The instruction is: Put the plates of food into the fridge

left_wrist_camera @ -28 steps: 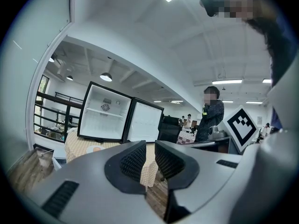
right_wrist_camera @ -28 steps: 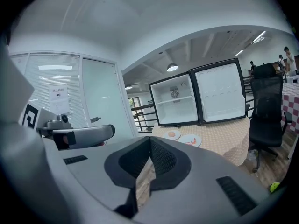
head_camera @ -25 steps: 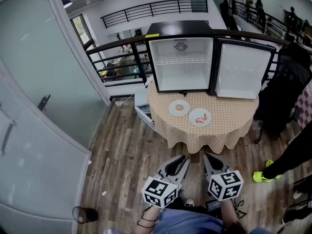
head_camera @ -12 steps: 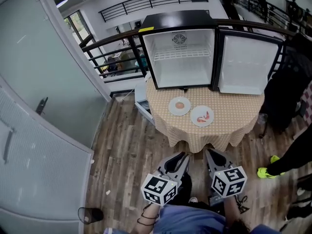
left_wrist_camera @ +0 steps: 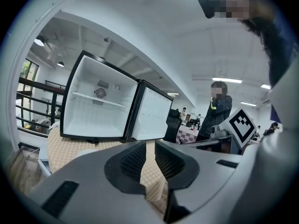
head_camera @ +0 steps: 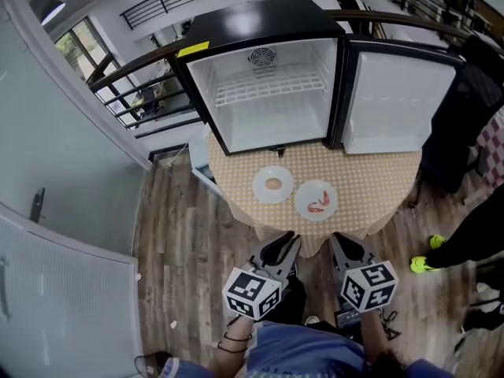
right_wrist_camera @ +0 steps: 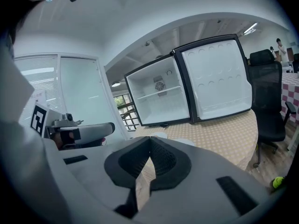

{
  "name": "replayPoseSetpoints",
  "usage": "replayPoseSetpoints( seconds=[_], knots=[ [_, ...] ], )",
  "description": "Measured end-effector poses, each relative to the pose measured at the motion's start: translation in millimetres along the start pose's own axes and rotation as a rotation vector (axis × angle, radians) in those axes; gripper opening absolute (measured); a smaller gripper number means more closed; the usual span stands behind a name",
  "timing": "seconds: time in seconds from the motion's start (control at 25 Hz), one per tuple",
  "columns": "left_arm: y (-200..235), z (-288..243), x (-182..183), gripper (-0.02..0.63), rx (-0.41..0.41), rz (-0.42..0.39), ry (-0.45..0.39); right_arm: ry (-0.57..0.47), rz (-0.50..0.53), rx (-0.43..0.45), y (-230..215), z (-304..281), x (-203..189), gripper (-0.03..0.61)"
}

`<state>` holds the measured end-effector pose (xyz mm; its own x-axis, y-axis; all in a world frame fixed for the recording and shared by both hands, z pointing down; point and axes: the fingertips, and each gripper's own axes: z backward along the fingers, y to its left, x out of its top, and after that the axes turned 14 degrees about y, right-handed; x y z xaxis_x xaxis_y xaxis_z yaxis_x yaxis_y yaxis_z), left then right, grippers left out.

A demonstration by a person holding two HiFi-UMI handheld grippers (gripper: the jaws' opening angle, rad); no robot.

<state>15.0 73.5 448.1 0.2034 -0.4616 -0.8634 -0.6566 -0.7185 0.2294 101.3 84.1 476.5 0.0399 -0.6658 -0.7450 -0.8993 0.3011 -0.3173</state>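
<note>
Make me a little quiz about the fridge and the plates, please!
1. True or false: the fridge has its door open.
2. How many plates of food sit on the table?
3. What lies on the wire shelf inside? A a plate, B nothing, C a bottle.
Key: 1 true; 2 two; 3 B.

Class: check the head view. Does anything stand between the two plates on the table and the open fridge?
Nothing visible does. Bare tablecloth lies between the left plate, the right plate and the fridge, whose door stands wide open to the right.
</note>
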Motion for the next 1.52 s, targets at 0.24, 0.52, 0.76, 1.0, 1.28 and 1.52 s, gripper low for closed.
replayPoseSetpoints(
  seconds=[0.24, 0.52, 0.76, 1.0, 1.28, 1.52],
  knots=[
    [61, -41, 22, 0.054, -0.052, -0.028, 0.035, 0.025, -0.061, -0.075, -34, -51, 26, 0.015],
    [112, -66, 10, 0.054, -0.117, 0.015, 0.083, 0.060, -0.123, -0.154, -69, -95, 40, 0.015],
    [135, -94, -29, 0.054, -0.137, 0.064, 0.166, 0.126, -0.106, -0.216, -110, -123, 41, 0.015],
    [131, -132, -69, 0.054, -0.169, 0.102, 0.302, 0.208, -0.143, -0.149, -143, -148, 19, 0.017],
    [135, -170, -114, 0.068, -0.153, 0.160, 0.469, 0.346, -0.191, -0.088, -179, -170, -24, 0.017],
    [138, -190, -135, 0.139, -0.134, 0.257, 0.554, 0.413, -0.268, -0.005, -191, -183, -45, 0.017]
  ],
)
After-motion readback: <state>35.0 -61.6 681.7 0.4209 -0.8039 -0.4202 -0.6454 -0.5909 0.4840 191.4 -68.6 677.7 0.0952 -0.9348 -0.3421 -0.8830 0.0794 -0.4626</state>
